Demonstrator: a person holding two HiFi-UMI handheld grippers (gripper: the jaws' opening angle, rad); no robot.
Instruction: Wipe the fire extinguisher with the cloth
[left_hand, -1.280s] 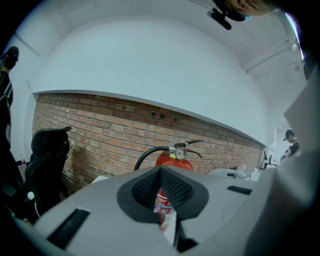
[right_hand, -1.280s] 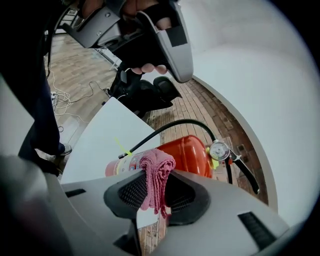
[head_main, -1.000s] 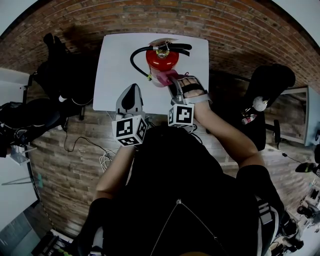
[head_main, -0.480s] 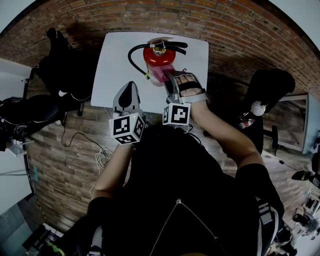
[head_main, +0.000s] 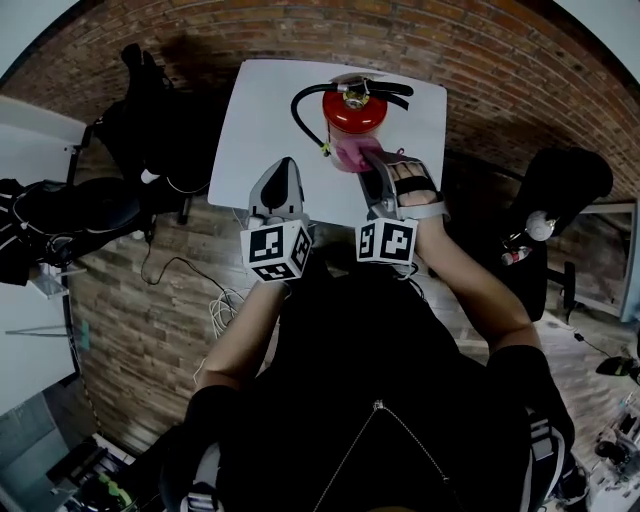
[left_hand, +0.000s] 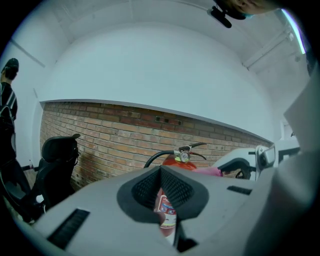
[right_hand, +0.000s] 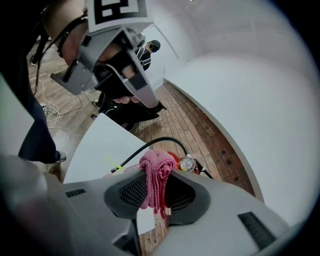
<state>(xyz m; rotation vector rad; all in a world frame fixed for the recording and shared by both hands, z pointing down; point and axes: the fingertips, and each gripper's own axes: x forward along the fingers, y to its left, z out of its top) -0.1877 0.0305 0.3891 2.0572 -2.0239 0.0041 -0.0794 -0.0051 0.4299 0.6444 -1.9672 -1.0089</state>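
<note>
A red fire extinguisher (head_main: 353, 110) with a black hose (head_main: 300, 112) stands upright on the white table (head_main: 260, 120). My right gripper (head_main: 372, 160) is shut on a pink cloth (head_main: 351, 152), which rests against the extinguisher's near side. In the right gripper view the cloth (right_hand: 154, 175) hangs folded between the jaws, with the gauge (right_hand: 187, 163) just behind it. My left gripper (head_main: 281, 183) hovers over the table's near edge, left of the extinguisher, shut and holding nothing. The left gripper view shows the extinguisher (left_hand: 171, 161) straight ahead behind the meeting jaws.
Black office chairs stand left (head_main: 150, 120) and right (head_main: 560, 175) of the table. Cables (head_main: 218, 312) lie on the floor by the person's left side. A brick wall (left_hand: 115, 135) runs behind the table. A person (right_hand: 147, 52) stands far off.
The head view has shifted a little, so the table sits further right in the picture. The cloth stays against the extinguisher's near side. Neither gripper has clearly moved relative to the table.
</note>
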